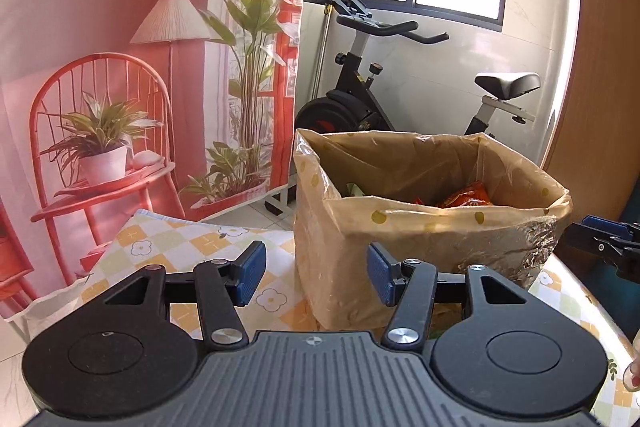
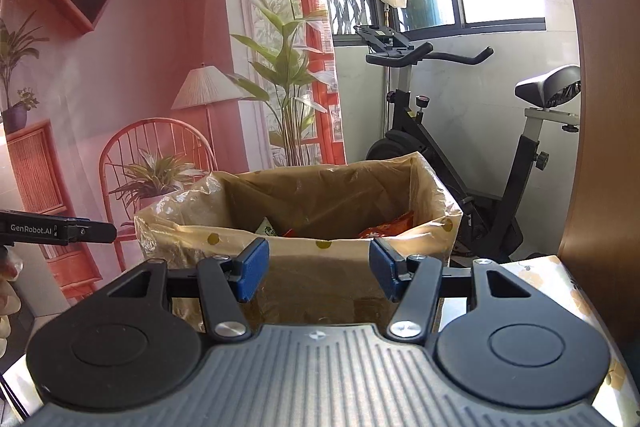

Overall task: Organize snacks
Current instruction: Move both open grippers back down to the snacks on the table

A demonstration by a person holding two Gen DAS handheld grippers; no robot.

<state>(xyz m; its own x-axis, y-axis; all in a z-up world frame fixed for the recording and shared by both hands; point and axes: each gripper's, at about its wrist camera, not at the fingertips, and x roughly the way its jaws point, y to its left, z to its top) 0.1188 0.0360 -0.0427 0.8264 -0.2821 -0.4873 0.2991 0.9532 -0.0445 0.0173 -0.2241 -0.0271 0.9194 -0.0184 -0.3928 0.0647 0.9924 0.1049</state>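
Both my grippers, left (image 1: 316,273) and right (image 2: 316,269), fingers apart, nothing between. Lined box (image 1: 424,227) at 12 o'clock on the surface (image 1: 192,247), orange snack pack (image 1: 466,197) inside.

You have a table (image 1: 172,247) covered by a checked cloth in yellow, orange and white squares with flower prints. Standing directly on it is one brown box (image 1: 420,251), lined with a dotted plastic bag folded over its rim. The box sits toward the table's far edge. Cloth left of it lies bare.
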